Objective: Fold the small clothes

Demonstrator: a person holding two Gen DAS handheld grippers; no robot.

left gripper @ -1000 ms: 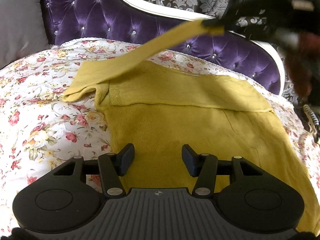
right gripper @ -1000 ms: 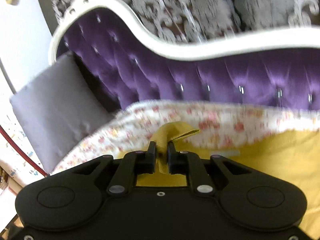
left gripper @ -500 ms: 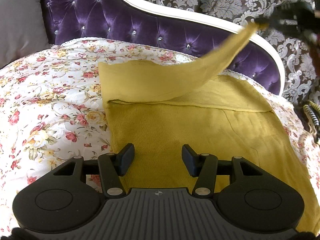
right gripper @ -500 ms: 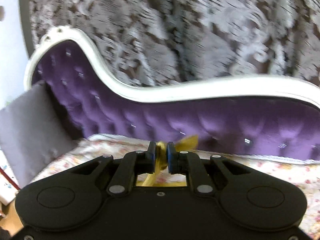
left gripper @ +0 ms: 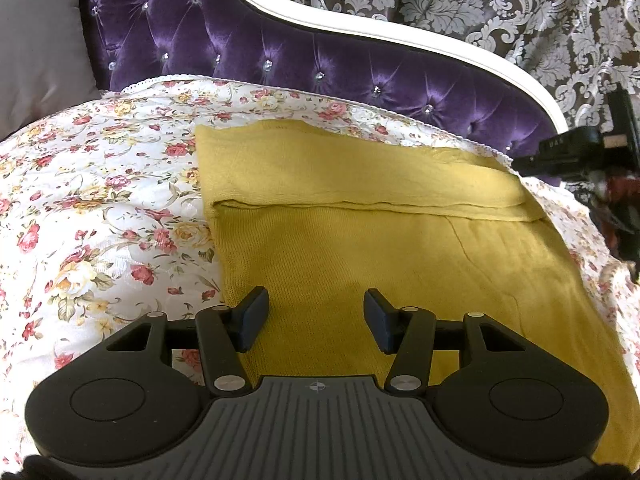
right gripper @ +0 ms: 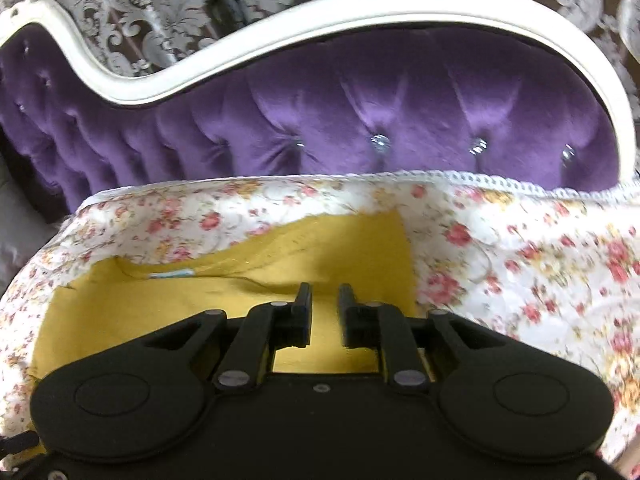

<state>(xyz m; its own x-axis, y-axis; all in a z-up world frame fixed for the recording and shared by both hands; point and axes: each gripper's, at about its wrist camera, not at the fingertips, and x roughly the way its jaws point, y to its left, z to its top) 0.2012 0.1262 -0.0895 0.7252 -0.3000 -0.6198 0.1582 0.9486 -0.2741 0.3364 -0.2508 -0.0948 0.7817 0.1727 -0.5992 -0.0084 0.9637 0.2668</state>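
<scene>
A mustard-yellow knit garment (left gripper: 380, 240) lies flat on the floral bedspread (left gripper: 100, 208). Its far sleeve (left gripper: 352, 176) is folded across the top, along the far edge. My left gripper (left gripper: 316, 316) hovers open over the garment's near part, nothing between its fingers. My right gripper (right gripper: 325, 312) sits low over the garment's far right corner (right gripper: 280, 256); its jaws are opening, with a small gap and no cloth pinched between them. In the left wrist view the right gripper (left gripper: 576, 152) shows as a dark shape at the right edge, just beyond the folded sleeve's end.
A purple tufted headboard (left gripper: 280, 60) with a white curved frame (right gripper: 280, 36) rises just behind the bedspread. A grey pillow (left gripper: 40, 40) leans at the far left. Patterned wallpaper (left gripper: 480, 4) is behind. Floral cover lies bare left of the garment.
The right gripper carried the sleeve rightward across the garment, lowered it and let go; its jaws, shut on the cloth before, now stand apart. The sleeve lies flat. The left gripper stayed put.
</scene>
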